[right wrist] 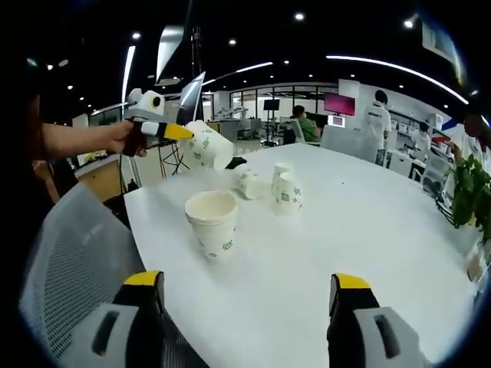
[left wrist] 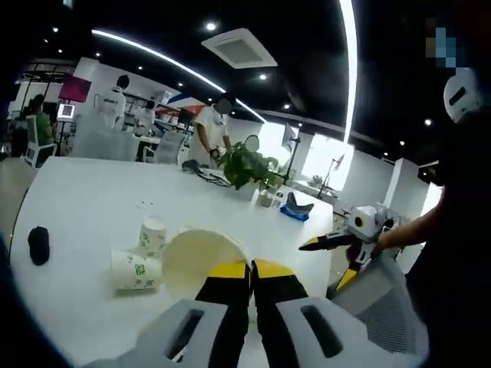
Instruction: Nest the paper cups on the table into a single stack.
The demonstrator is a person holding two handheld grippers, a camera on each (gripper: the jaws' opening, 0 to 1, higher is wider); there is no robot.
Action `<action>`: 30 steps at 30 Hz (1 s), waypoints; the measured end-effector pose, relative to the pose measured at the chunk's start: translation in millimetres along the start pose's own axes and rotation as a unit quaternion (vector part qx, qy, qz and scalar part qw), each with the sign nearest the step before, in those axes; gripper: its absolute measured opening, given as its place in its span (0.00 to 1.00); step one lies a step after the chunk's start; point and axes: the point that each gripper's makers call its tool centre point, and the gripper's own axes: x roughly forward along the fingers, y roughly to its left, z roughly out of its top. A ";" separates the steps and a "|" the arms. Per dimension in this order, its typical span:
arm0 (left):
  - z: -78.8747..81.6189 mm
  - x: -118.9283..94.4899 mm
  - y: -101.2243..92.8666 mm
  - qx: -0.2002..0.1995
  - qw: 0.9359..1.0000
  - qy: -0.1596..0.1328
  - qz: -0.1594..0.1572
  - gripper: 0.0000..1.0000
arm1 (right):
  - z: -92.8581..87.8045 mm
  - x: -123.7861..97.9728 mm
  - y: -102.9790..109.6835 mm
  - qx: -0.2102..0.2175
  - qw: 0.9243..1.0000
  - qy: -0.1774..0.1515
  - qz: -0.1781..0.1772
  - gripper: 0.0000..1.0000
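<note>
The left gripper [right wrist: 184, 133] is closed on the rim of a paper cup [right wrist: 209, 146], holding it tipped in the air above and beyond the upright stack of cups [right wrist: 212, 220] on the white table [right wrist: 368, 230]. The right gripper [right wrist: 249, 287] hangs wide open and empty, nearer that stack. Two more loose cups [right wrist: 285, 192] sit just behind the stack, one lying down.
</note>
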 end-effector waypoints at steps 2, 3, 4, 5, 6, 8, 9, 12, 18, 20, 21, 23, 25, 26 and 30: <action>4.8 -0.3 -10.6 0.010 1.000 0.002 -0.013 0.00 | 0.6 -0.1 1.0 -0.001 1.000 0.000 0.001 0.90; 6.2 -0.5 -14.2 0.014 1.000 0.003 -0.017 0.00 | 0.6 -0.1 1.0 -0.001 1.000 -0.001 0.001 0.90; 7.9 -0.5 -17.2 0.016 1.000 0.001 -0.022 0.00 | 0.7 -0.2 1.1 -0.002 1.000 -0.001 0.002 0.90; 10.2 -0.8 -21.3 0.015 1.000 0.000 -0.027 0.00 | 1.1 -0.3 1.7 -0.002 1.000 -0.001 0.002 0.90; 11.5 -0.3 -24.9 0.016 0.999 0.000 -0.030 0.00 | 1.4 -0.3 1.9 -0.002 1.000 -0.002 0.002 0.90; 12.7 0.6 -31.2 0.022 0.999 0.003 -0.036 0.00 | 0.3 0.0 0.5 -0.002 1.000 -0.002 0.003 0.90; 12.8 1.0 -32.9 0.025 0.999 0.004 -0.038 0.00 | -0.4 0.1 -0.3 -0.002 1.000 -0.003 0.003 0.90; 13.3 2.4 -39.9 0.032 0.999 0.010 -0.043 0.00 | -0.7 0.1 -2.1 0.000 1.000 -0.006 0.003 0.90; 14.0 5.4 -51.4 0.057 0.997 0.022 -0.054 0.00 | -0.1 0.1 -3.7 0.004 1.000 -0.012 0.003 0.91; 13.9 6.5 -53.4 0.066 0.996 0.024 -0.056 0.00 | 0.2 0.2 -3.1 0.004 1.000 -0.013 0.004 0.91; 13.8 7.4 -54.5 0.065 0.996 0.026 -0.059 0.00 | 0.7 0.2 -2.6 0.003 1.000 -0.014 0.005 0.91; 12.5 9.0 -57.0 0.070 0.995 0.030 -0.062 0.00 | 0.6 0.2 -2.4 0.003 1.000 -0.013 0.005 0.91; 10.7 10.4 -58.6 0.074 0.995 0.036 -0.065 0.00 | 0.9 0.2 -2.3 0.004 1.000 -0.014 0.005 0.91; 8.7 11.4 -59.8 0.079 0.994 0.041 -0.066 0.00 | 1.2 0.2 -2.6 0.003 1.000 -0.015 0.004 0.91; 5.2 15.1 -60.1 0.089 0.993 0.049 -0.066 0.00 | 0.8 0.1 -3.4 0.003 1.000 -0.014 0.002 0.91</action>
